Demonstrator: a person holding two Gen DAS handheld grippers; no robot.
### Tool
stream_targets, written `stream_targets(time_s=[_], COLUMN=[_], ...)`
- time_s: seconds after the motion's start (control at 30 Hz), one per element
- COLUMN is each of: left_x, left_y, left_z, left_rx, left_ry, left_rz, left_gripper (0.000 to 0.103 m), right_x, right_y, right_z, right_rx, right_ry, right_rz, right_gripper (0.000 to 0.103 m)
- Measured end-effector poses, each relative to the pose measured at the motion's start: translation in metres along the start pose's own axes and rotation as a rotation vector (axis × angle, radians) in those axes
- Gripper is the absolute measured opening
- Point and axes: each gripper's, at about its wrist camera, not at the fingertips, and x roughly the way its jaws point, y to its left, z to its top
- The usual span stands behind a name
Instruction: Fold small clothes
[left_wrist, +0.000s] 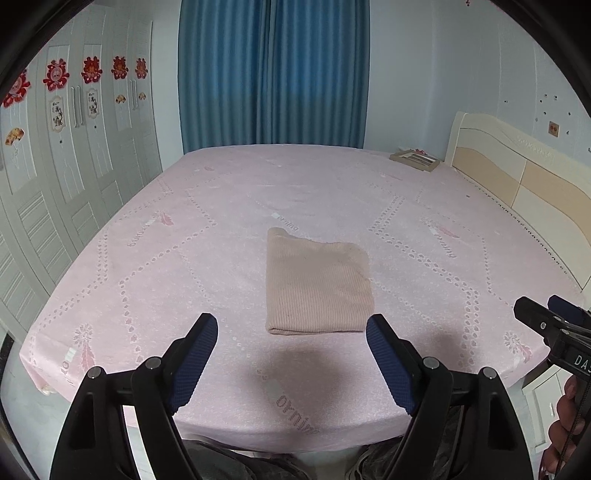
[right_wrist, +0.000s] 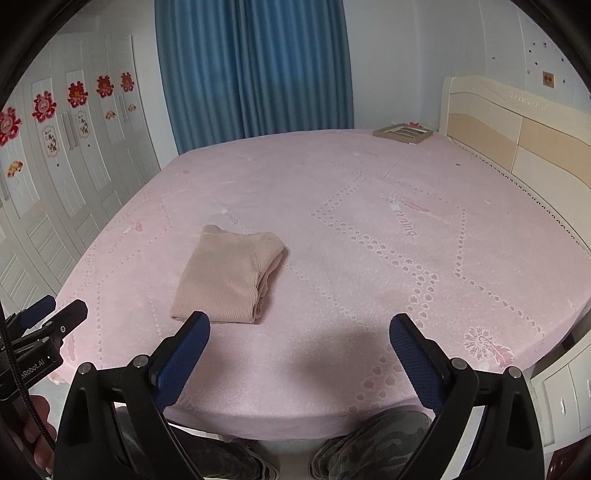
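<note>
A folded beige knit garment (left_wrist: 317, 286) lies flat on the pink bed sheet (left_wrist: 184, 240), in a compact rectangle; it also shows in the right wrist view (right_wrist: 229, 275) with its stacked layers on the right side. My left gripper (left_wrist: 291, 332) is open and empty, held above the near bed edge just in front of the garment. My right gripper (right_wrist: 299, 332) is open and empty, to the right of the garment. Each gripper also shows at the other view's edge: the right one (left_wrist: 546, 317) and the left one (right_wrist: 51, 314).
A picture frame (left_wrist: 415, 159) lies at the bed's far right corner by the headboard (left_wrist: 517, 184). A white wardrobe (left_wrist: 66, 166) stands on the left, blue curtains (left_wrist: 273, 74) behind. A white nightstand (right_wrist: 565, 391) is at the right. The person's legs (right_wrist: 369, 443) are below the bed edge.
</note>
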Motion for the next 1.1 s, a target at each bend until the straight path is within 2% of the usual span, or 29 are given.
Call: stream_targets(time_s=[1.1], left_x=[-0.013], left_y=[0.007], left_z=[-0.002], left_rx=[-0.003], left_ry=[-0.018], left_rz=[-0.005], left_gripper=[0.084], right_x=[-0.011], right_y=[-0.002], right_z=[-0.001], right_rx=[0.018], right_ry=[-0.014], right_rz=[0.018], right_gripper=[0.097])
